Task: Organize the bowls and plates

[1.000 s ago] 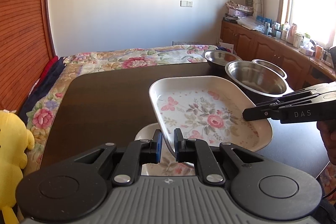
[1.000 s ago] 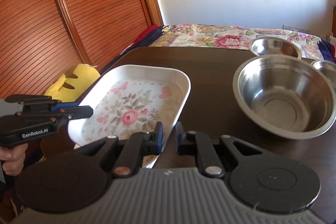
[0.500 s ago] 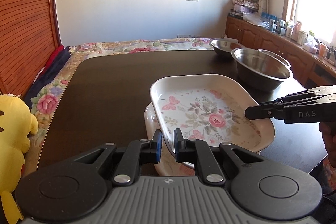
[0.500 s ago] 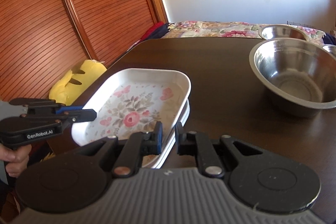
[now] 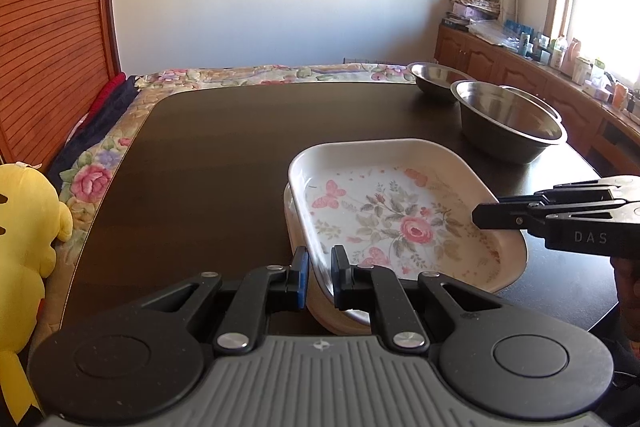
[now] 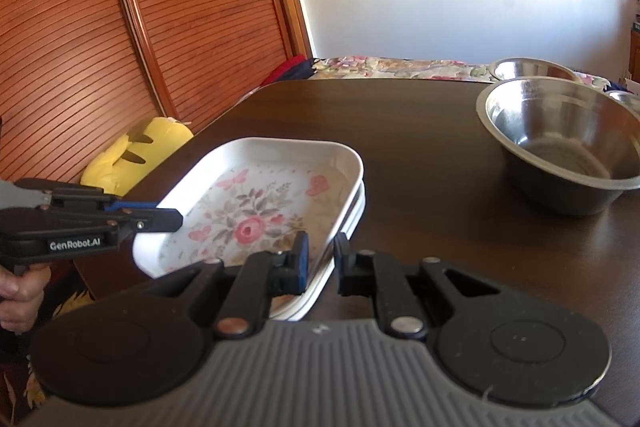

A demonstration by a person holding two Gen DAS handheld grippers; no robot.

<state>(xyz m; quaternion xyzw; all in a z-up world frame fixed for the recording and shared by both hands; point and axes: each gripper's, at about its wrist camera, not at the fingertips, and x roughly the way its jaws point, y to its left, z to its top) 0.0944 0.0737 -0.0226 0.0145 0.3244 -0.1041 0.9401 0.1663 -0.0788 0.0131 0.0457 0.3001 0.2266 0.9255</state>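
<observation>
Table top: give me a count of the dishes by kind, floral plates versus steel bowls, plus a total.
Floral plates: 2, the top plate held by the left gripper and right gripper, nested on a lower plate.
Steel bowls: 3, the near bowl, the far bowl, and a third bowl whose rim just peeks out behind the near one.
Total: 5

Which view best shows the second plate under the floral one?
The right wrist view: the lower white plate's stacked rim shows clearly beneath the floral rectangular plate. The left wrist view shows only a sliver of its edge at the left.
</observation>
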